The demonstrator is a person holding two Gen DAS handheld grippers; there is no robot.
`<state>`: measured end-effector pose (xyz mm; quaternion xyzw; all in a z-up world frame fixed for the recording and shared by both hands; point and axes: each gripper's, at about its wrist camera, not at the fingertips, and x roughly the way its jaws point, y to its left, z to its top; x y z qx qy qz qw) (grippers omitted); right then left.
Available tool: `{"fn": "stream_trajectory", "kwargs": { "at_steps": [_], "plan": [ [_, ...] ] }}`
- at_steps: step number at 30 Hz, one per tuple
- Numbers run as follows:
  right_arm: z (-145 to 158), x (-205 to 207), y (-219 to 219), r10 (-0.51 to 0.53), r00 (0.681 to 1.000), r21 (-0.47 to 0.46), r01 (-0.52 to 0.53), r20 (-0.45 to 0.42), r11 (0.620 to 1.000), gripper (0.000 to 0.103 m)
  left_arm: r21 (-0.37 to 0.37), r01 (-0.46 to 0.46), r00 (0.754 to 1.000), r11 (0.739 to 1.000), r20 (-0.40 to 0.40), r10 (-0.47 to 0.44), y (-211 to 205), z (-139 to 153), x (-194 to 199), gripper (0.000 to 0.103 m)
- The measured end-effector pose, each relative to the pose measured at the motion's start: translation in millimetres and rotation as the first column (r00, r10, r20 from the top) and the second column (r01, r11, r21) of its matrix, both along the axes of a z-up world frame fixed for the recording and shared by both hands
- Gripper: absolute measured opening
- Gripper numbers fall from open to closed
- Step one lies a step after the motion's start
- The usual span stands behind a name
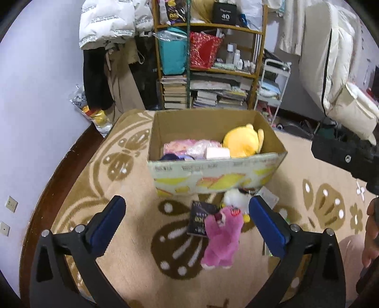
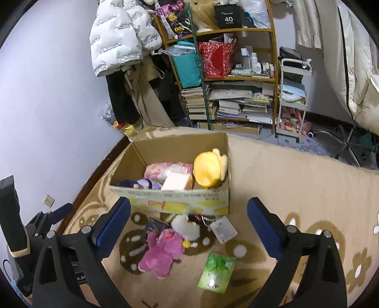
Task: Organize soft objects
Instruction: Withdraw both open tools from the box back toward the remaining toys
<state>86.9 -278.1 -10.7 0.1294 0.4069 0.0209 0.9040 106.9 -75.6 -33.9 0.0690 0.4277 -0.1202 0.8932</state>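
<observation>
Left wrist view, lower frame: I am holding the left gripper point(image 1: 187, 222) w/ fingers spread wide, nothing between the blue pads point(image 1: 107, 225). The pink plush point(image 1: 221, 239) is lying on the patterned rug point(image 1: 132, 255) at frame centre-low, betw. the two pads in the picture but not touching either. A dark booklet point(image 1: 199, 218) is lying partly under the plush's upper end; a white plush point(image 1: 234, 196) is sitting just above it, close to the box front.

Right wrist view, lower frame: I am holding the right gripper point(image 2: 188, 227) likewise spread apart, empty. The pink plush point(image 2: 161, 253) is showing centre-left, the white plush point(image 2: 186, 225) just above it, a white tag/card point(image 2: 223, 228) to its right, a green packet point(image 2: 218, 272) lying flat lower-centre.

Mid frame: the cardboard box point(image 1: 213, 177) is standing open on the rug, just beyond the loose toys. Inside, a yellow plush point(image 1: 242, 142) is resting at the right end, pink wrapped items point(image 1: 189, 148) centre, a purple plush point(image 2: 144, 183) at the left-front corner.

Upper frame: a wooden shelf point(image 1: 257, 71) w/ stacked books, a teal bag & a red bag is standing vs. the wall; a white puffer jacket point(image 1: 106, 21) is hanging upper left.
</observation>
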Motion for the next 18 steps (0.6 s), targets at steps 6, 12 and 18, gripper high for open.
{"fn": "stream_trajectory", "kwargs": {
  "at_steps": [6, 12, 18],
  "plan": [
    [-20.7, -10.1, -6.0, -0.015, 0.998, 0.068, 0.020, -0.067, 0.998, 0.103, 0.006, 0.007, 1.000, 1.000, -0.021, -0.007, -6.0, -15.2, -10.5, 0.103],
    [-42.7, -17.1, -3.9, -0.024, 0.993, 0.059, 0.031, -0.117, 0.998, 0.103, 0.018, 0.008, 0.997, 1.000, -0.073, -0.006, -8.6, -36.4, -10.8, 0.103],
    [-62.9, -16.0, -4.9, -0.031, 0.985, 0.058, 0.041, -0.170, 0.997, 0.103, 0.013, 0.030, 0.993, 0.999, -0.114, -0.028, -15.0, -56.9, -11.0, 0.103]
  ]
}}
